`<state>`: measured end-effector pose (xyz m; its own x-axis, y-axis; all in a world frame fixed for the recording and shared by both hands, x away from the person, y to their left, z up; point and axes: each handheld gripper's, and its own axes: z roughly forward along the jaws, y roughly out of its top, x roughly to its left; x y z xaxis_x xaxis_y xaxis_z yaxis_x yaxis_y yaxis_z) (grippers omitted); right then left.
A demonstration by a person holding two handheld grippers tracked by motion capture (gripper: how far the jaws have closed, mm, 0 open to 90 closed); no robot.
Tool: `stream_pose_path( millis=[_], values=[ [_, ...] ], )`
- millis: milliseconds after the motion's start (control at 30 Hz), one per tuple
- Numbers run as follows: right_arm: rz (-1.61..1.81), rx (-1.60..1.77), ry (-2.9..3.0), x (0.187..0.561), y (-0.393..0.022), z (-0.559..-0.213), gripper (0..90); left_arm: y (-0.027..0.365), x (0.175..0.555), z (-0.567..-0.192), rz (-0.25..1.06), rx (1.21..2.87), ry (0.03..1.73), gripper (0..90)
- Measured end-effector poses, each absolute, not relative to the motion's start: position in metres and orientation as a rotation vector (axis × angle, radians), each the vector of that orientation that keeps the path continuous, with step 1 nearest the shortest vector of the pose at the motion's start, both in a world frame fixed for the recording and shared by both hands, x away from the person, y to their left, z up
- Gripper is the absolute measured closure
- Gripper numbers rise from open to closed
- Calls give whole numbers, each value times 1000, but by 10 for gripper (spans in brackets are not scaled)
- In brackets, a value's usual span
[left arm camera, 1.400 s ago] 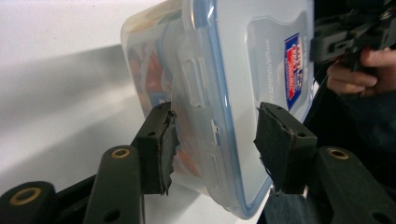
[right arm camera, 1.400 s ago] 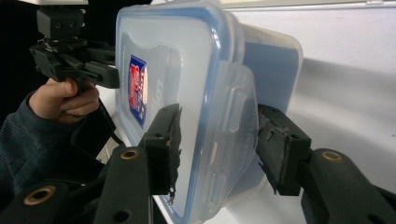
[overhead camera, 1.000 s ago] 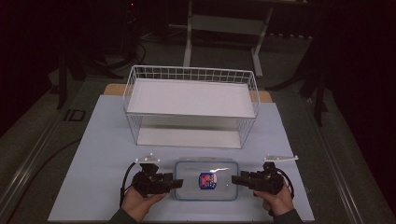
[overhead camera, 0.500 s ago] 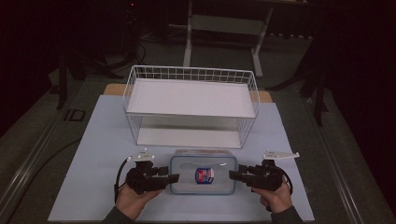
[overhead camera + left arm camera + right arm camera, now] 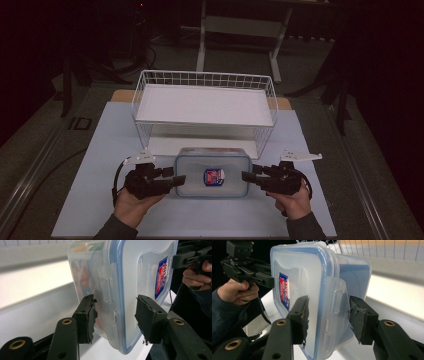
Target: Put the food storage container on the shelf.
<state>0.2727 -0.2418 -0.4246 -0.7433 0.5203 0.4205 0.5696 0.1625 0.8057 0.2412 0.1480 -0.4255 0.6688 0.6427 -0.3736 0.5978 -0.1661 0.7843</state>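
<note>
A clear plastic container (image 5: 212, 175) with a blue-sealed lid and a red-and-blue label is held level off the white mat, in front of the wire basket. My left gripper (image 5: 180, 179) is shut on its left end and my right gripper (image 5: 246, 176) on its right end. In the left gripper view the pads clamp the container (image 5: 140, 272) across its latch, one on the lid and one on the base, at my left gripper (image 5: 115, 315). The right gripper view has the container (image 5: 312, 277) pinched the same way by my right gripper (image 5: 328, 315). Coloured contents show faintly through the wall.
A white wire basket (image 5: 204, 79) with a white floor stands just behind the container, at the mat's far side. The white mat (image 5: 100, 150) covers the table. Dark floor, cables and stand legs surround the table.
Both hands have risen together, lifting the container off the mat; it now sits higher and closer to the basket's front in the high view.
</note>
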Motion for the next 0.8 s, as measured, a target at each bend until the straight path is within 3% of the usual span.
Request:
stream_pose_path(
  millis=[800],
  values=[
    [-1863, -1022, -2388, 299, -217, -350, 514, 171, 264, -348, 215, 1780, 912, 504]
  ],
)
